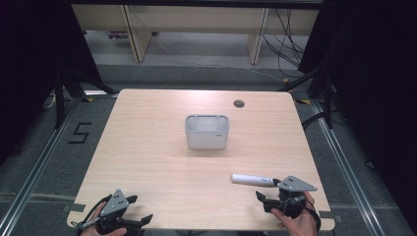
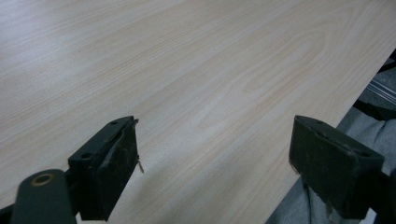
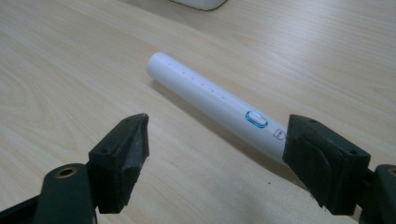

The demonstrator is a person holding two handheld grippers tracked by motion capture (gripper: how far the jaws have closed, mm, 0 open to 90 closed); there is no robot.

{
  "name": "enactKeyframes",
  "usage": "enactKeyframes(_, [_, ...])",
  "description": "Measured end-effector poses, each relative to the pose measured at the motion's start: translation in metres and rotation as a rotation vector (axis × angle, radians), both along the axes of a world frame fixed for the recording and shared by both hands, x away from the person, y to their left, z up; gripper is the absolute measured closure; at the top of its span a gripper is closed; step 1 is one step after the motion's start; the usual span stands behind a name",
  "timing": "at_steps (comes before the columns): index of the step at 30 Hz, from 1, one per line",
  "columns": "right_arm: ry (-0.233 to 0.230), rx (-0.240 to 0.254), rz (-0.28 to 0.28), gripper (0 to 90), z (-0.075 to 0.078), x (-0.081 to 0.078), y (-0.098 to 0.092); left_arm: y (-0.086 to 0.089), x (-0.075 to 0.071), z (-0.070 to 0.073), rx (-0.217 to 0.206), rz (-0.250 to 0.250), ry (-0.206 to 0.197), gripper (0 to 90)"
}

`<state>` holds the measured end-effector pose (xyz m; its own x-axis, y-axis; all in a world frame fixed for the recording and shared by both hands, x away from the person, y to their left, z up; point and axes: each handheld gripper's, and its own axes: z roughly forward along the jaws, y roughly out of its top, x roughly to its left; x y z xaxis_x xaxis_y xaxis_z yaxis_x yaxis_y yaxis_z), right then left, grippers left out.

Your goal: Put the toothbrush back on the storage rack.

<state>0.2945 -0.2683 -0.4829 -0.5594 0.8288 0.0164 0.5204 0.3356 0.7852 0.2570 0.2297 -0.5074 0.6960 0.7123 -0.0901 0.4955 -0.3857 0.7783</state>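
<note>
A white pen-shaped device point(image 1: 253, 180) lies flat on the wooden table point(image 1: 147, 162) near its front right. In the right gripper view the device point(image 3: 210, 98) shows a blue-ringed button and runs slantwise, with its near end hidden behind the right-hand jaw. My right gripper point(image 1: 268, 189) point(image 3: 218, 122) sits just in front of it, open, its pads not touching it. My left gripper point(image 1: 139, 209) point(image 2: 215, 126) rests at the front left edge of the table, open, with bare wood between its jaws.
A grey open-topped container point(image 1: 207, 131) stands at the middle of the table, and its base edge point(image 3: 198, 3) peeks in beyond the device. A round cable hole point(image 1: 239, 103) sits near the far edge. Black curtains and cables flank the table.
</note>
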Motion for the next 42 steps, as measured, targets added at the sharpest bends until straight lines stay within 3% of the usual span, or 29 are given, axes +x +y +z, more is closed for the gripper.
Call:
enactKeyframes(1, [0.024,0.013,-0.013,22.9,0.001,-0.001,0.002,0.000,0.000,0.000,0.002,0.000,0.001,15.0])
enactKeyframes(2, [0.012,0.008,-0.005,22.9,0.000,0.000,0.001,-0.002,-0.001,-0.001,-0.037,0.008,0.001,15.0])
enactKeyframes(3, [-0.001,0.004,0.004,23.1,0.000,0.002,0.001,0.000,-0.001,-0.001,-0.010,-0.007,0.000,15.0])
enactKeyframes(4, [0.024,0.024,-0.014,23.2,0.000,0.001,0.004,-0.001,-0.001,-0.001,-0.014,-0.004,0.000,15.0])
enactKeyframes(7, [0.024,0.022,-0.006,22.6,0.001,0.003,0.005,0.000,-0.001,-0.001,-0.014,-0.004,0.000,15.0])
enactKeyframes(8, [0.015,0.021,0.012,22.8,0.000,0.007,0.005,-0.002,-0.002,-0.001,-0.043,0.018,0.003,15.0])
enactKeyframes(9, [0.023,0.024,-0.010,25.1,0.001,0.006,0.007,-0.002,-0.002,-0.001,-0.042,0.017,0.003,15.0])
enactKeyframes(11, [0.008,0.013,0.014,29.5,0.001,0.010,0.007,-0.002,-0.002,-0.001,-0.037,0.018,0.006,15.0])
enactKeyframes(12, [-0.001,0.005,0.038,33.6,0.002,0.012,0.008,-0.001,-0.001,-0.001,-0.014,0.010,-0.003,15.0])
enactKeyframes(19, [0.004,-0.013,0.087,46.1,0.002,0.017,0.015,-0.003,-0.002,-0.002,-0.043,0.015,-0.001,15.1])
enactKeyframes(20, [0.019,0.001,0.069,48.8,0.004,0.016,0.018,0.000,-0.001,-0.001,-0.004,0.004,0.002,15.1])
enactKeyframes(21, [0.003,-0.005,0.093,51.1,0.005,0.018,0.017,0.000,-0.001,-0.001,-0.009,0.009,0.002,15.1])
enactKeyframes(23, [0.021,0.010,0.068,54.2,0.006,0.017,0.020,-0.001,-0.001,-0.001,-0.011,0.015,-0.001,15.1])
enactKeyframes(24, [0.006,-0.004,0.081,56.5,0.007,0.019,0.020,-0.001,-0.001,-0.001,-0.013,0.009,-0.004,15.1])
enactKeyframes(25, [0.003,-0.009,0.093,58.0,0.007,0.021,0.020,-0.002,-0.002,-0.002,-0.041,0.015,-0.001,15.1])
enactKeyframes(26, [0.015,-0.004,0.079,60.4,0.007,0.021,0.024,-0.003,-0.002,-0.002,-0.043,0.016,-0.001,15.1])
enactKeyframes(28, [0.007,-0.019,0.105,63.4,0.007,0.025,0.026,-0.001,-0.001,-0.001,-0.016,0.013,0.001,15.1])
enactKeyframes(31, [0.007,-0.028,0.095,65.4,0.007,0.027,0.029,-0.002,-0.002,-0.002,-0.037,0.018,0.000,15.1])
enactKeyframes(35, [0.016,-0.037,0.091,69.8,0.007,0.032,0.031,0.000,-0.001,-0.001,-0.011,0.009,0.002,15.1])
enactKeyframes(40, [-0.002,-0.057,0.104,72.7,0.006,0.039,0.035,0.000,-0.001,-0.001,-0.011,0.010,0.004,15.1])
enactKeyframes(42, [0.012,-0.049,0.088,73.9,0.005,0.040,0.040,0.000,-0.001,-0.001,-0.015,0.013,0.002,15.0])
